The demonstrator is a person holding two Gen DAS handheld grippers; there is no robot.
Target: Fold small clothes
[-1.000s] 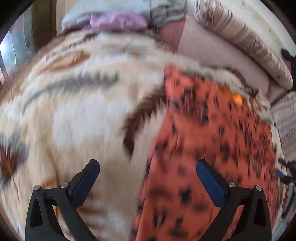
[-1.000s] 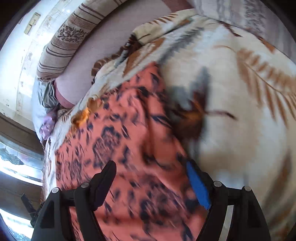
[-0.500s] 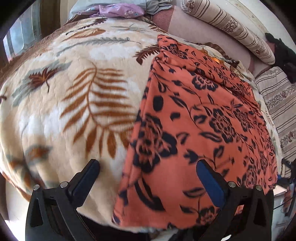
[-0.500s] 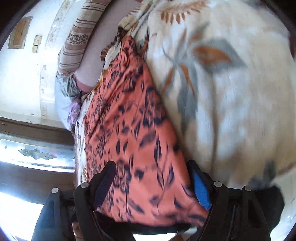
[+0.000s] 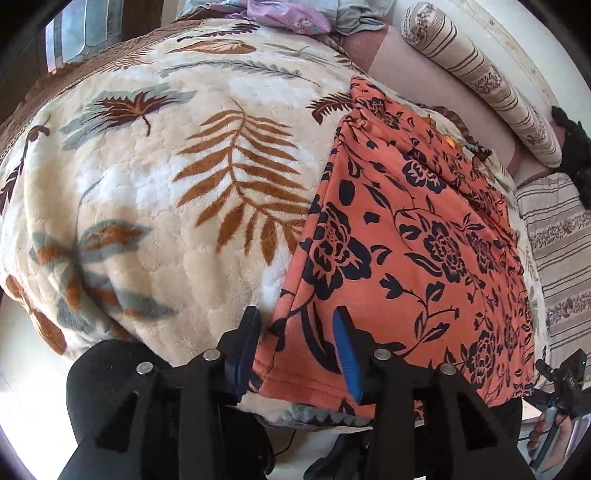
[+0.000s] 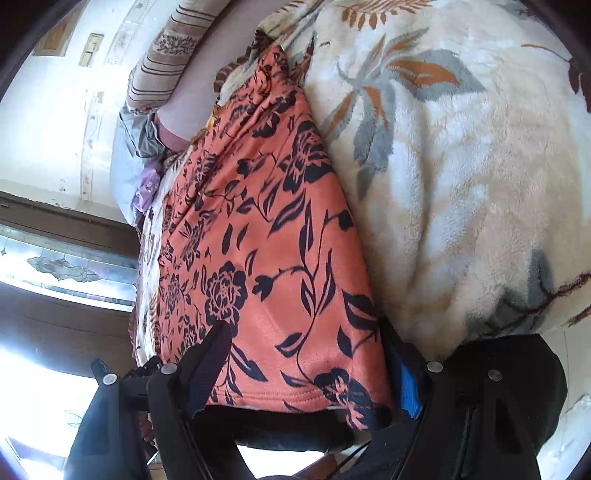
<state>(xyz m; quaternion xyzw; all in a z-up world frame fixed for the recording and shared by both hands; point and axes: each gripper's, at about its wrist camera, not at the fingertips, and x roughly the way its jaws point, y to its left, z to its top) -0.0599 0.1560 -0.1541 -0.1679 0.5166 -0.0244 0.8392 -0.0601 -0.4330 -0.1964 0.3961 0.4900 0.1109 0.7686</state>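
An orange garment with a black flower print [image 5: 413, 251] lies flat on a cream leaf-patterned blanket [image 5: 177, 192], its hem at the bed's near edge. My left gripper [image 5: 295, 321] is at the garment's near left corner. Its jaws are closing, the corner lies between them, and the pads stand apart from the cloth. In the right wrist view the same garment [image 6: 266, 236] runs away from me. My right gripper [image 6: 306, 332] stands wide open astride the near right corner of the hem. The cloth partly hides its blue-padded finger [image 6: 406, 387].
Striped bolster pillows [image 5: 480, 81] line the far side of the bed. A heap of purple and grey clothes [image 5: 288, 18] sits at the far end. The blanket drops off the bed edge just below both grippers. A window [image 6: 66, 266] is at the left.
Both grippers have drawn back along the garment to its near hem. The left jaws have narrowed around the corner. The right jaws stay as wide as before.
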